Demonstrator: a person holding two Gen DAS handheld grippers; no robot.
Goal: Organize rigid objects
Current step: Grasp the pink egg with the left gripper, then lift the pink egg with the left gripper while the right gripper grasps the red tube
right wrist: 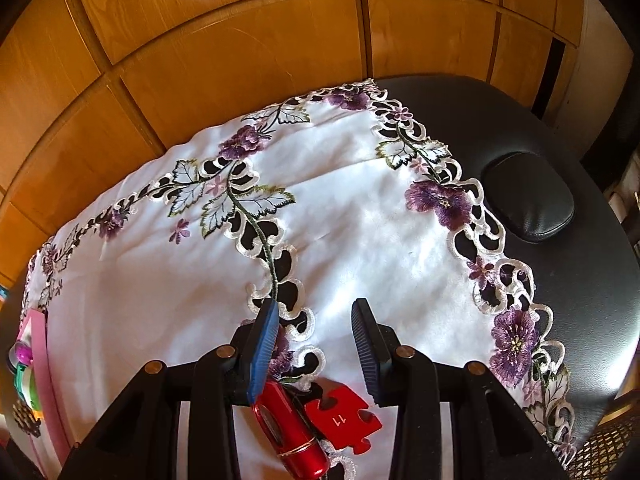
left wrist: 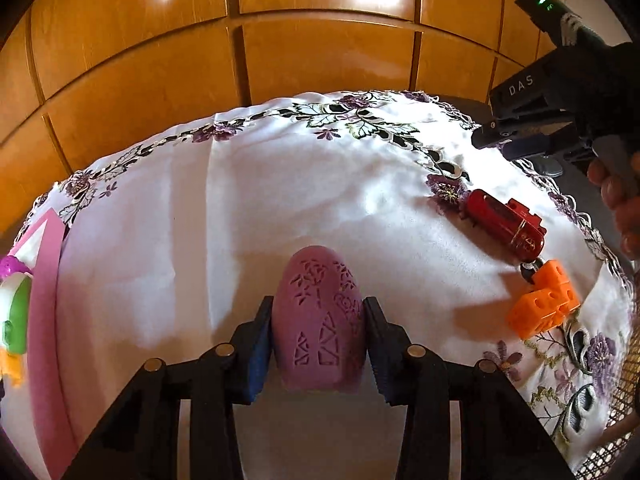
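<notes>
Left gripper [left wrist: 318,338]: jaws closed partway on the mauve patterned piece [left wrist: 319,322], one pad pressed against each of its flanks; the piece stands between the fingers above the white embroidered tablecloth [left wrist: 248,216].
Right gripper [right wrist: 314,344]: jaws spread wide, nothing between them; the blue pad [right wrist: 264,354] of its left finger sits just above the red cylindrical toy [right wrist: 290,428], and whether they touch cannot be told.
Right gripper, seen from the left wrist [left wrist: 528,140]: hovers above the tablecloth's far right edge, beyond the red toy.
Red cylindrical toy [left wrist: 506,224]: lies on its side on the tablecloth, to the right of the mauve piece and well apart from it.
Orange block toy [left wrist: 546,300]: just beside the red toy's near end, joined to it by a small dark link.
Red puzzle piece [right wrist: 344,420]: flat on the tablecloth, marked "11", just right of the red toy.
Pink tray [left wrist: 46,332]: at the tablecloth's left edge, left of the mauve piece; a green, white and purple toy [left wrist: 14,308] rests against it.
Tablecloth: floral purple border, spread over a black padded surface [right wrist: 580,280].
Background: wooden panelling [left wrist: 160,60] behind the tablecloth.
</notes>
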